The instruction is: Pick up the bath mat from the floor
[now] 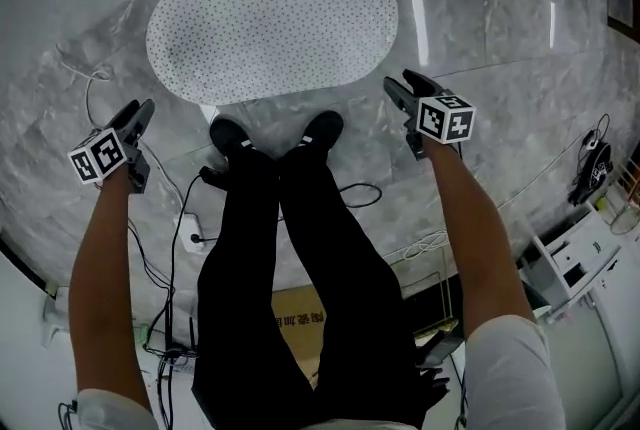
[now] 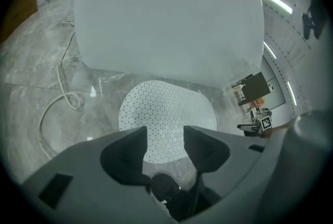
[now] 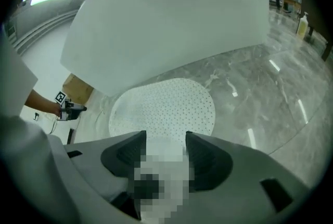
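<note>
A white oval bath mat [image 1: 272, 26] dotted with small holes lies flat on the grey marble floor, just beyond the person's black shoes. It also shows past the jaws in the left gripper view, as the mat [image 2: 166, 116], and in the right gripper view, as the mat [image 3: 164, 106]. My left gripper [image 1: 143, 113] hangs above the floor to the mat's near left, jaws apart and empty. My right gripper [image 1: 400, 86] hangs at the mat's near right end, jaws wide apart and empty. Neither touches the mat.
A white bathtub wall [image 2: 166, 14] rises behind the mat. A white cable [image 2: 60, 92] loops on the floor to the left. Black cables [image 1: 180, 248], a cardboard box [image 1: 295, 323] and white equipment [image 1: 575, 258] lie behind and to the right of the person.
</note>
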The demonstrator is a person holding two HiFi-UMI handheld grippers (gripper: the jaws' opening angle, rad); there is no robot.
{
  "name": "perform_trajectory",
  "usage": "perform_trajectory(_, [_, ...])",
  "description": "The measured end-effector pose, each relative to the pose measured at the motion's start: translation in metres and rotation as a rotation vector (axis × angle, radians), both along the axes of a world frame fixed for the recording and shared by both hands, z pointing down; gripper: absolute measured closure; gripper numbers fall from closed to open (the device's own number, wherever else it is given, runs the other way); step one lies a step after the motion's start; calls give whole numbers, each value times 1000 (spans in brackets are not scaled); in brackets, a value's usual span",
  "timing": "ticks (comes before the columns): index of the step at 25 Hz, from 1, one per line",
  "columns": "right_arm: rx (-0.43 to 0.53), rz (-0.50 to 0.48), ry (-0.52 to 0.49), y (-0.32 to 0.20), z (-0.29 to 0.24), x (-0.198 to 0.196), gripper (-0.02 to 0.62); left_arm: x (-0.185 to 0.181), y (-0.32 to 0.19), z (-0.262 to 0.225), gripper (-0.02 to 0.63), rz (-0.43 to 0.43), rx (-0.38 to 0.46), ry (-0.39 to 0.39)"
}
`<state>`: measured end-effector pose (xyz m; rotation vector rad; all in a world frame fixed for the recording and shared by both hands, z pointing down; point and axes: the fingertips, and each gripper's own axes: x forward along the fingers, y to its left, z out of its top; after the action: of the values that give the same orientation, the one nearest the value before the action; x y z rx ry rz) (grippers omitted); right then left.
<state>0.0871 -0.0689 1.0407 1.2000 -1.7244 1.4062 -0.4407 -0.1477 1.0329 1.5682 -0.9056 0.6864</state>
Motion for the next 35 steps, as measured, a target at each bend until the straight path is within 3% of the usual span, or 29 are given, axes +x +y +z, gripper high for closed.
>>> perform_trajectory(5, [27,83,61,-5,55,38,339,6,-9,68,371,-36,-3,-32])
perform_trajectory(11, [43,8,123,-21,110,50,337,2,-18,132,354,65,19,-137])
perform_trajectory(17, [35,22,194,-47,160,65,311,-11,-25,187,318,98,-9,-224])
perform_trajectory(23, [10,21,236,-49,181,66,311,-24,-26,209,311,105,-31,-329])
perform_trajectory(28, [-18,-35,246,-47,187,62,311,-23,-24,212,298,39,-53,-376])
perform_trajectory(35, [-46,-36,333,-48,200,62,321,-23,-24,222,301,61,-76,-450])
